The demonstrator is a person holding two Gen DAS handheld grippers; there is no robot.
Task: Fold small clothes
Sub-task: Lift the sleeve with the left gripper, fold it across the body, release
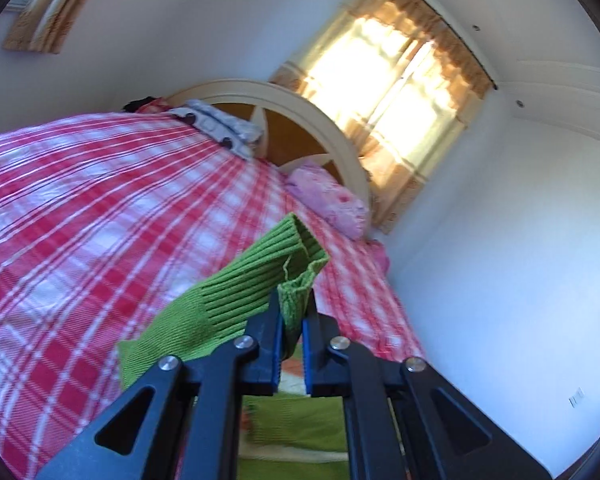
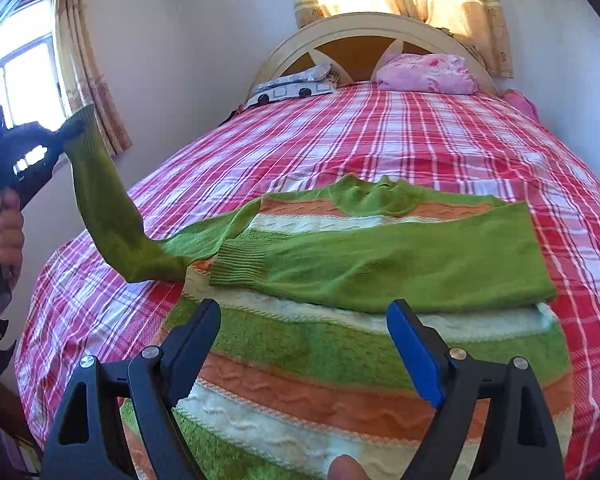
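Pinching the green sleeve cuff (image 1: 296, 276) to fold it inward, the left tool (image 1: 294, 312) lifts it at nine o'clock of the striped sweater (image 2: 340, 344) on the bed (image 2: 420, 132), while the right tool (image 2: 304, 320) hovers open and empty.

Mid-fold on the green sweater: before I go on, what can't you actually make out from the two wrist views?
- Sweater hem: right wrist view, cut off by the bottom edge behind the open right gripper.
- Sweater body: left wrist view, mostly hidden behind the left gripper, shut on the sleeve cuff.
- Left gripper's fingers: right wrist view, dark against the window.
- Grey folded cloth by the headboard: too small to identify.
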